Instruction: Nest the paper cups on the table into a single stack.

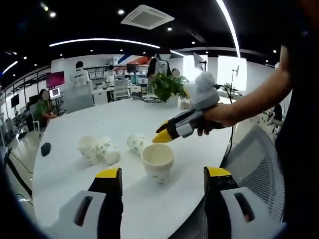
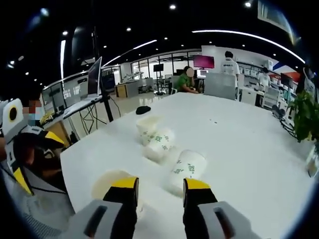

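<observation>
Around me — open office: dark ceiling point(image 1: 89, 15) with curved light strips point(image 1: 107, 41), white table point(image 2: 249, 144), potted plant point(image 1: 167, 85), monitors point(image 2: 207, 61).

Four paper cups point(image 2: 160, 145) on table point(image 2: 239, 144)

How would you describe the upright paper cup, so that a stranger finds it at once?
Start at the big white table, where four paper cups sit in a loose group. The upright cup stands at the near edge, in front of the left gripper. It alone shows its open mouth upward; the other three lie on their sides.
</observation>
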Demonstrator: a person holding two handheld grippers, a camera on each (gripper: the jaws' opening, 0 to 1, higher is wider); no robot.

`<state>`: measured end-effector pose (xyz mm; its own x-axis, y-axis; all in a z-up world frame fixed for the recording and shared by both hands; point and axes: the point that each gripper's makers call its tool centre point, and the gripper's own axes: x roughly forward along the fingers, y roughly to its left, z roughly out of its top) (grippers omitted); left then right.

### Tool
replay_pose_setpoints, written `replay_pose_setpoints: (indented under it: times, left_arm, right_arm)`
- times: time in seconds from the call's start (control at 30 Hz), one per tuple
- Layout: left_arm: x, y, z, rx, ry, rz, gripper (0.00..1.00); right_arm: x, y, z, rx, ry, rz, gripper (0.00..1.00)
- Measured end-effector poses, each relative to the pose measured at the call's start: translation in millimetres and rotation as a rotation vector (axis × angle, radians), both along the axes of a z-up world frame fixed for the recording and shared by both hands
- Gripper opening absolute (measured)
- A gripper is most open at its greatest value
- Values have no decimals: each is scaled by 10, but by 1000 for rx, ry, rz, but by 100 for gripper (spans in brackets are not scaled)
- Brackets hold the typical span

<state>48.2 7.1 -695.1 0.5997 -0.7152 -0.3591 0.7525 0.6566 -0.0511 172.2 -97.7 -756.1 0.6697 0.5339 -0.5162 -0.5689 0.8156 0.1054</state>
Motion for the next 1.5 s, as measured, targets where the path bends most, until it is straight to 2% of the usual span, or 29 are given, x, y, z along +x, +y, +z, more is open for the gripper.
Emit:
replay_pose_setpoints:
  times: [0.2, 0.37, 0.5, 0.7, 0.87, 1.2, 1.37, 1.5]
  left_arm:
    - [-48, 29, 5, -5, 5, 6, 73]
    - [-70, 76, -17, -13, 5, 14, 76]
    - [-74, 89, -34, -16, 3, 18, 79]
    - [-78, 103, -64, -19, 7, 18, 83]
    - [-89, 95, -70, -20, 9, 14, 89]
    - [-102, 117, -102, -23, 29, 24, 98]
    - [-116, 114, -110, -14, 35, 17, 99]
    - [-105, 121, -108, -11, 36, 24, 99]
  right_arm:
    - [153, -91, -49, 7, 25, -56, 38]
    - [337, -185, -176, 26, 75, -124, 42]
    - [380, -212, -200, 49, 114, -166, 43]
    - [486, -189, -297, 34, 138, -172, 43]
    - [512, -71, -370, 27, 145, -162, 42]
    - [575, -28, -504, -15, 184, -165, 42]
    - [585, -35, -632, -35, 219, -167, 42]
    - [545, -66, -636, -46, 237, -171, 40]
